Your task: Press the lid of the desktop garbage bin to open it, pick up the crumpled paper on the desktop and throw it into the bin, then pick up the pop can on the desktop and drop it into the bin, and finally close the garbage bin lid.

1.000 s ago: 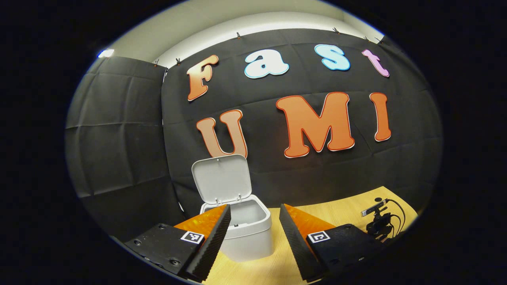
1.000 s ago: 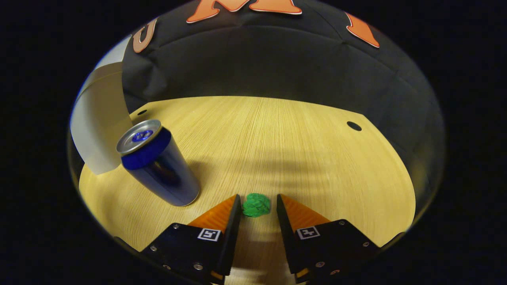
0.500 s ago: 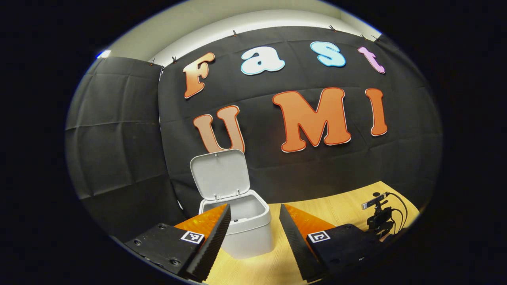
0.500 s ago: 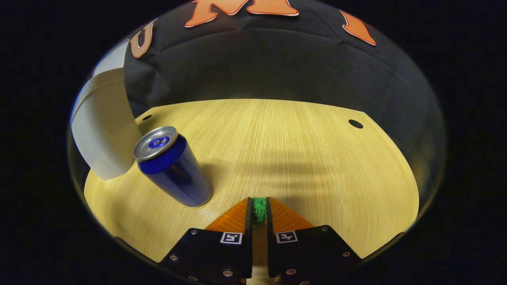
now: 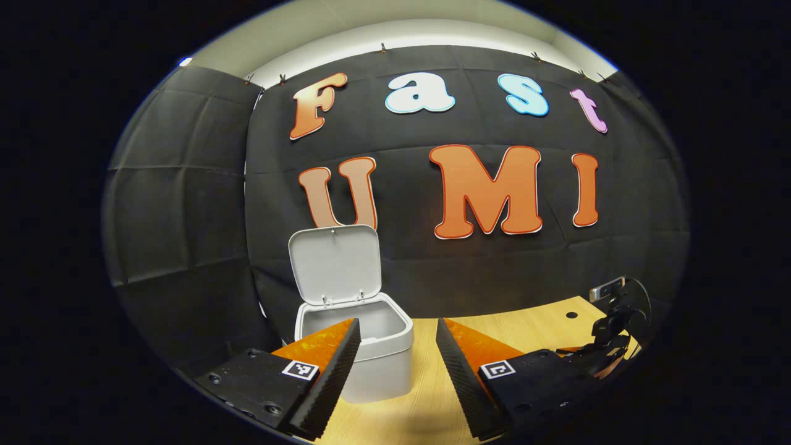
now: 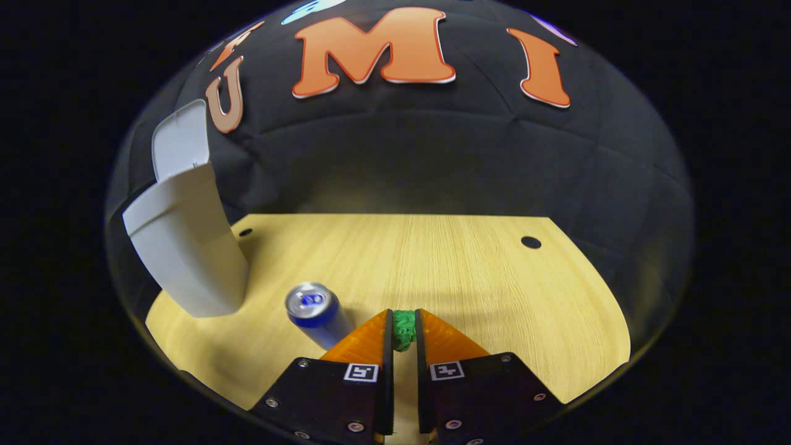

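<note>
In the right gripper view, my right gripper (image 6: 403,322) is shut on the green crumpled paper (image 6: 404,328), held above the wooden desktop (image 6: 469,278). A blue pop can (image 6: 316,313) stands upright just left of those fingers. The grey garbage bin (image 6: 185,253) sits at the far left with its lid (image 6: 179,141) raised. In the left gripper view, my left gripper (image 5: 395,343) is open with nothing between its fingers, and the garbage bin (image 5: 364,346) stands just beyond them, its lid (image 5: 335,264) upright and its inside showing.
A small camera on a stand (image 5: 612,315) with cables sits at the desktop's right end in the left gripper view. Two round holes (image 6: 531,242) mark the desktop's far corners. The black cloth wall rises right behind the desktop.
My right gripper closed on the green paper and has lifted it off the desktop; the can and bin now look farther below. The left gripper shifted slightly, staying open.
</note>
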Action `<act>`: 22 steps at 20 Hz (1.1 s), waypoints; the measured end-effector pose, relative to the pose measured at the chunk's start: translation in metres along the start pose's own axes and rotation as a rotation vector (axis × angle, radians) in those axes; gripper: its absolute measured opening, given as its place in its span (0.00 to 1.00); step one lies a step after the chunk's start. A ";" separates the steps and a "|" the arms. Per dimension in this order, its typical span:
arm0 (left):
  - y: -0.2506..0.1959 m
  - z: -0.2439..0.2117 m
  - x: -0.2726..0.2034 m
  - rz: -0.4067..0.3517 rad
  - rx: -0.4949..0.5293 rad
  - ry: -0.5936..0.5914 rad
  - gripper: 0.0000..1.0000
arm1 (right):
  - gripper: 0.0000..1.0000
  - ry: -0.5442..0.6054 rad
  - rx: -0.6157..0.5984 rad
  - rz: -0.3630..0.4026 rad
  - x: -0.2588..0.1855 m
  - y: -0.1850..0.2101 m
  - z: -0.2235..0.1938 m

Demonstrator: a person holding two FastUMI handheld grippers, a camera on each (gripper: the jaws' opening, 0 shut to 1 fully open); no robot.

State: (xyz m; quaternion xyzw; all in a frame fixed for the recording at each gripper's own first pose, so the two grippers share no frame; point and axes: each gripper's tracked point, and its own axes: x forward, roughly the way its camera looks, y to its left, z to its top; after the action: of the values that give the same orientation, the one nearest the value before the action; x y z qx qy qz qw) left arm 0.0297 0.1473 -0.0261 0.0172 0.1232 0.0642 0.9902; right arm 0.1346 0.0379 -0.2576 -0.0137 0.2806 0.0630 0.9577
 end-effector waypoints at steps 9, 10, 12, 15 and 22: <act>0.050 -0.019 -0.003 0.055 -0.073 0.006 0.80 | 0.16 -0.172 -0.036 0.143 -0.057 0.075 0.084; 0.056 -0.021 -0.005 0.066 -0.077 0.007 0.80 | 0.16 -0.181 -0.033 0.166 -0.062 0.086 0.092; 0.070 -0.026 -0.009 0.089 -0.078 0.008 0.80 | 0.16 -0.220 -0.044 0.210 -0.072 0.111 0.112; 0.089 -0.028 -0.016 0.120 -0.079 0.004 0.80 | 0.16 -0.273 -0.070 0.278 -0.086 0.146 0.139; 0.137 -0.035 -0.035 0.207 -0.090 -0.013 0.80 | 0.15 -0.325 -0.114 0.428 -0.090 0.234 0.176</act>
State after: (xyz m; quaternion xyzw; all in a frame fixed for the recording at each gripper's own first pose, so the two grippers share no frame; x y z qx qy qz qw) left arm -0.0297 0.2795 -0.0446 -0.0140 0.1113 0.1715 0.9788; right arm 0.1238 0.2706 -0.0583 0.0024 0.1158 0.2810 0.9527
